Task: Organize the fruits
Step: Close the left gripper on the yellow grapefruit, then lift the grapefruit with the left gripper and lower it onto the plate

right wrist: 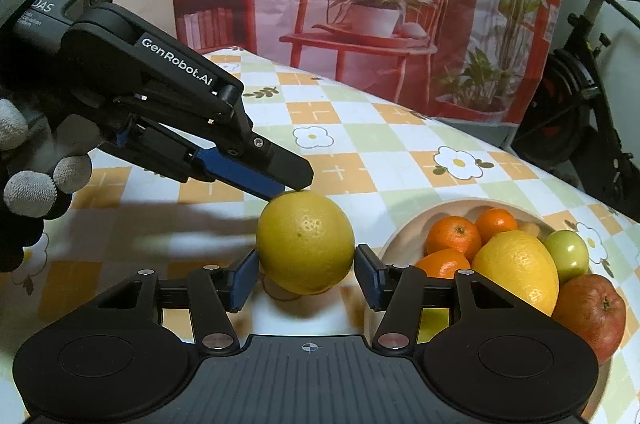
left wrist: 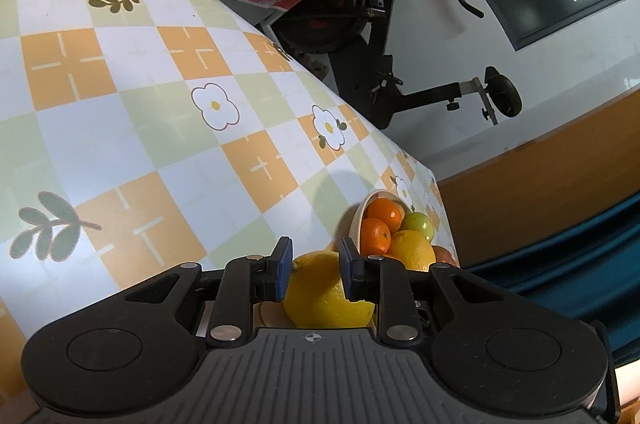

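Right wrist view: a yellow citrus fruit (right wrist: 305, 242) sits between the pads of the right hand-held gripper (right wrist: 305, 272), whose jaws are closing, with a small gap at the right pad.

The left hand-held gripper (right wrist: 280, 179) reaches in from ten o'clock, its jaws together and its tip resting on top of the fruit; in the left wrist view its pads stand just over the same fruit (left wrist: 328, 294). The fruit stands on the checked table (right wrist: 360, 127). At three o'clock of it, a white bowl (right wrist: 460, 207) holds oranges (right wrist: 454, 236), a large yellow citrus (right wrist: 516, 272), a green apple (right wrist: 568, 254) and a red apple (right wrist: 588, 312). A gloved hand (right wrist: 28, 183) grips the left tool.
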The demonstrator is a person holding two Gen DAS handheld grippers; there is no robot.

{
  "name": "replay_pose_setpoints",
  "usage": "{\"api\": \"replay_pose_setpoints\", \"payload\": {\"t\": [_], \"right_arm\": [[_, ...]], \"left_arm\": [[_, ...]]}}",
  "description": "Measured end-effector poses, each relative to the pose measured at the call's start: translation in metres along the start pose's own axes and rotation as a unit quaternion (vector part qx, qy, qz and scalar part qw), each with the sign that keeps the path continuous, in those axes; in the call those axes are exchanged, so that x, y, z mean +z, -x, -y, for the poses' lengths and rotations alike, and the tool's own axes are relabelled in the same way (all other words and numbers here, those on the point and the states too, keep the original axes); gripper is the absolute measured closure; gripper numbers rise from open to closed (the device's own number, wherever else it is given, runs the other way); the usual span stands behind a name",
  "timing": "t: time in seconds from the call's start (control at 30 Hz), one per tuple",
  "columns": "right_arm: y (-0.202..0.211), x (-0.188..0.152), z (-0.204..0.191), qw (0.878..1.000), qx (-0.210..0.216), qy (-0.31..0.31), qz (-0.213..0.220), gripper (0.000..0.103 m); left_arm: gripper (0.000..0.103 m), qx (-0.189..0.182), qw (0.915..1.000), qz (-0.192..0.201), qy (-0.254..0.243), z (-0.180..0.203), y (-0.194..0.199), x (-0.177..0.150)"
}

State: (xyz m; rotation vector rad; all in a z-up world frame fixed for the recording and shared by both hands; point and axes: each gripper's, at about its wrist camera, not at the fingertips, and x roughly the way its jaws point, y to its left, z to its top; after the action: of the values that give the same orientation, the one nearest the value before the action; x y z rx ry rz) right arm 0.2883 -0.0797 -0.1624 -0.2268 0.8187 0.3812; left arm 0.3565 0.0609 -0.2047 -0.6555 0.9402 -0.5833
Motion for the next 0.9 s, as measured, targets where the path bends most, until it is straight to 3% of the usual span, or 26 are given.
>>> {"api": "replay_pose_setpoints", "payload": {"t": [0.2, 0.9], "right_arm": [[0.006, -0.005, 0.007, 0.998, 0.035, -0.054, 0.005, 0.054], [0.006, -0.007, -0.008, 0.998, 0.050, -0.044, 0.006, 0.054]], "left_arm": [[0.077, 0.007, 0.9999, 0.000, -0.008, 0.001, 0.008, -0.005], [0.072, -0.007, 0.9988, 0.009, 0.048, -0.021, 0.028, -0.020]]}}
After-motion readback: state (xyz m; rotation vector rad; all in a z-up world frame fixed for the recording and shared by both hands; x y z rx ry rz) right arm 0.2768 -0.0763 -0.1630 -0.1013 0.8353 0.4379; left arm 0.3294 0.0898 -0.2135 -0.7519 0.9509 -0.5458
